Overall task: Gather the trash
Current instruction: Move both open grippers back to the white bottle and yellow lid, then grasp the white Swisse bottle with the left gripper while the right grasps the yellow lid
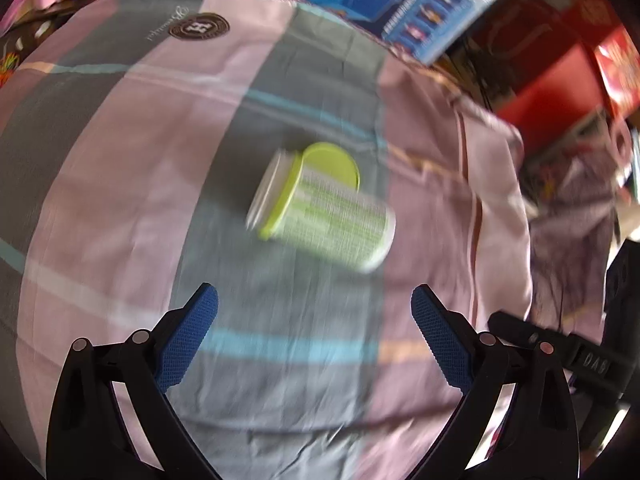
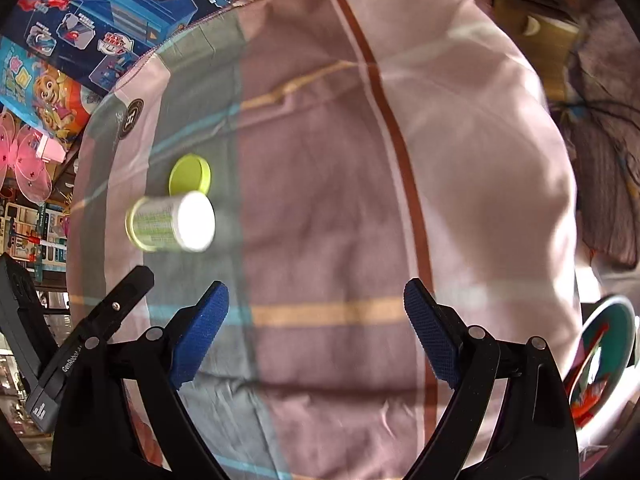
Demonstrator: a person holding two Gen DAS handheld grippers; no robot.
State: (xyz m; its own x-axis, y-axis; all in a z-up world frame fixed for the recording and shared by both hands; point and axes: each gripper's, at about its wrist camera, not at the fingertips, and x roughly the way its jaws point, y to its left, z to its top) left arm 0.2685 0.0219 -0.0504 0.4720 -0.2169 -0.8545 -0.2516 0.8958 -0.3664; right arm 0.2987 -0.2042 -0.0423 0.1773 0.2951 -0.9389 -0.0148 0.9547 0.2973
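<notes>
Tub ahead of my left gripper

The tub (image 1: 320, 208) lies on its side mid-bedspread (image 1: 120, 200), lid (image 1: 332, 164) loose beside it, axis slanting across my empty, open left gripper (image 1: 314, 312); my right gripper (image 2: 316, 304), also open and empty, sits farther off.

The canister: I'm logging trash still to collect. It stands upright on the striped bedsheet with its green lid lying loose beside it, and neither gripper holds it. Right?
One thing is off: the canister is not upright; it lies on its side on the striped bedsheet, as the left wrist view shows. The green lid does lie loose beside it, and the left gripper and right gripper hold nothing.
</notes>
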